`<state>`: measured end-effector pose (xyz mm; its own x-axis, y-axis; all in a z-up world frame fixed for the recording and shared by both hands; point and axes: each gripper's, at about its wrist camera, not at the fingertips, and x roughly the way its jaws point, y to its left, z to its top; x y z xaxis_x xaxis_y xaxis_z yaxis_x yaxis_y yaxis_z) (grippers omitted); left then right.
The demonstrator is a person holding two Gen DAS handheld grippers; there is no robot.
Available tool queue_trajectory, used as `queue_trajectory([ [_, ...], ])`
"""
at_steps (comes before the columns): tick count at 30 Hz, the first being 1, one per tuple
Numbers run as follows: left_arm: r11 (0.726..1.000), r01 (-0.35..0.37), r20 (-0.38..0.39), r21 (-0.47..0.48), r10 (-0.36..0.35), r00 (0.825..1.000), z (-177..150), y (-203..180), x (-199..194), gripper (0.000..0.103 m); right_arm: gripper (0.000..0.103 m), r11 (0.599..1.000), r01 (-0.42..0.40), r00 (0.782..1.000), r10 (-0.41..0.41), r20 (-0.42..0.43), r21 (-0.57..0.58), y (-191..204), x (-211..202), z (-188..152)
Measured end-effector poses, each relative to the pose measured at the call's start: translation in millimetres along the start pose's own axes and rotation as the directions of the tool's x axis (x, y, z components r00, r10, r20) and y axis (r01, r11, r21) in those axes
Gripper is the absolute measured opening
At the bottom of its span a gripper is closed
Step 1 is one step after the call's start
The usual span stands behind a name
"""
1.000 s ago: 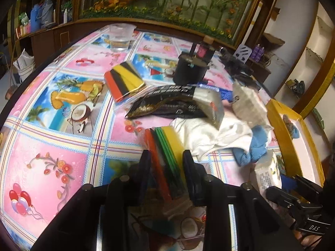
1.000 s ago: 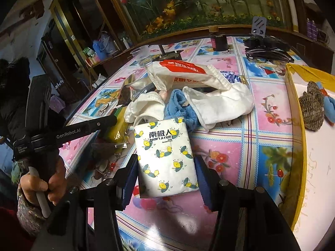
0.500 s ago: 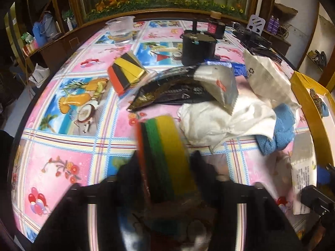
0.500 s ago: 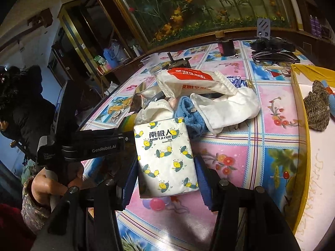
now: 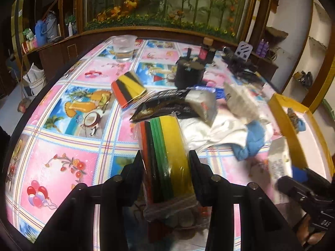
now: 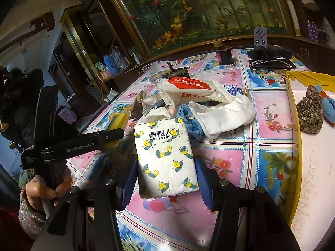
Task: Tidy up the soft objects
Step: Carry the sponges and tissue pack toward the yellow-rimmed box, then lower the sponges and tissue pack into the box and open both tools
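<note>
The left gripper (image 5: 166, 163) is clamped on a clear plastic pack of red, black, green and yellow foam sheets (image 5: 165, 156), its black fingers (image 5: 137, 167) pressing both long sides; the pack stands on edge, lifted over the surface (image 5: 62, 142), a table under a pink and blue picture-print cloth. Far left of it a second pack of red, black and yellow sheets (image 5: 127, 89) lies flat, and beyond that stands a clear plastic cup (image 5: 123, 48). A black foil packet (image 5: 165, 107) lies just beyond the held pack, beside a black round tin (image 5: 189, 74).

The right gripper (image 6: 165, 165) is clamped on a white tissue pack printed with yellow lemons (image 6: 164, 156), blue pads against both sides, the pack's near end low over the surface. Just beyond it is a heap: a blue knit cloth (image 6: 192, 125), a white cloth (image 6: 226, 115), and a white packet with a red label (image 6: 188, 92) on top. To the right stands a yellow-rimmed white box (image 6: 293, 146), holding a brown knit piece (image 6: 309, 113) and a blue soft piece (image 6: 328, 106). At the left, a hand (image 6: 39, 190) grips the other tool's handle.
</note>
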<state>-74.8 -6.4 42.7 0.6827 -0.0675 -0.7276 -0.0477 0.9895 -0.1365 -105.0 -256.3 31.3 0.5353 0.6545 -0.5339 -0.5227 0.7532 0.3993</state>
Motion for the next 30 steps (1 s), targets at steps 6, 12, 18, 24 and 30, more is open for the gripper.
queue_trajectory([
  [6, 0.997, 0.057, 0.013, 0.044, -0.058, 0.998, 2.0, -29.1, -5.1, 0.040, 0.057, 1.000, 0.009, 1.000, -0.009, 0.023, 0.009, -2.2, -5.0, -0.6],
  [12, 0.987, 0.112, 0.033, 0.117, -0.116, 0.993, 10.5, -68.2, -18.1, 0.040, 0.057, 0.993, -0.023, 0.999, 0.019, 0.036, 0.113, -25.1, -18.8, -0.2],
  [18, 0.963, 0.197, 0.012, 0.185, -0.203, 0.979, 16.7, -116.1, -20.3, 0.040, 0.057, 0.978, -0.018, 0.992, -0.009, 0.128, 0.210, -57.8, -68.1, 11.7],
  [24, 0.918, 0.295, -0.041, 0.265, -0.295, 0.955, 18.0, -176.3, -17.5, 0.040, 0.057, 0.948, 0.046, 0.980, -0.104, 0.171, 0.314, -106.9, -120.2, 28.8],
  [30, 0.869, 0.364, -0.122, 0.336, -0.343, 0.931, 11.6, -237.2, -3.9, 0.040, 0.057, 0.907, 0.152, 0.969, -0.216, 0.123, 0.393, -153.6, -151.6, 53.6],
])
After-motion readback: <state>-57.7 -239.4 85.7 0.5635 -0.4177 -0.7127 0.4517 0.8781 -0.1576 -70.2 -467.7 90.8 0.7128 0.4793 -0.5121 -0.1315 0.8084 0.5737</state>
